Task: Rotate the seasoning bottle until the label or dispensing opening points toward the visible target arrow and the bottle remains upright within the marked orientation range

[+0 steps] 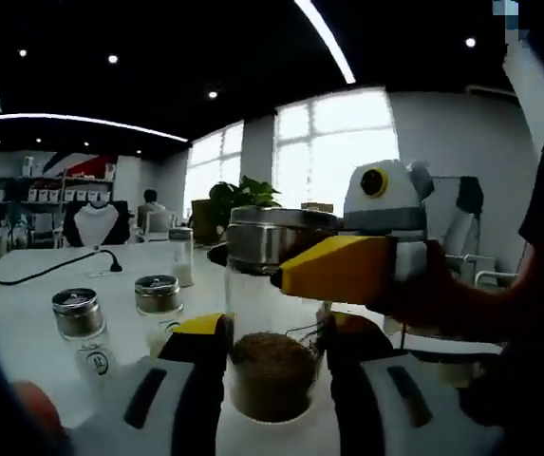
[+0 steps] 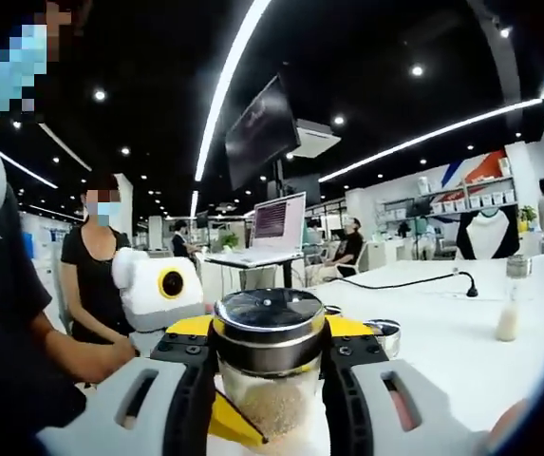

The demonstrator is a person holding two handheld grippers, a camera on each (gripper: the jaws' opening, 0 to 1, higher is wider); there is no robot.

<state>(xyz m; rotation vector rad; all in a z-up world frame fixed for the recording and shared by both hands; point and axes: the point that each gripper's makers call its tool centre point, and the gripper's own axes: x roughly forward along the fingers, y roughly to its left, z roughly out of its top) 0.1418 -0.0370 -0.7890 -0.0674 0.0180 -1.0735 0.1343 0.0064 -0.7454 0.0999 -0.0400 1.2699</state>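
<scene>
Glass seasoning bottle (image 1: pixel 272 323) upright (both claws grip); label apparently hidden.

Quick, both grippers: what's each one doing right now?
Left gripper: shut on the lower body of the clear glass seasoning bottle with brown granules.
Right gripper: shut on the same bottle, just under its steel lid.

We see blown-out bright windows (image 1: pixel 333 142) at centre frame and long white ceiling light strips (image 2: pixel 229 81) glaring overhead; fisheye bends the edges, bottom corners soft and dim.
</scene>
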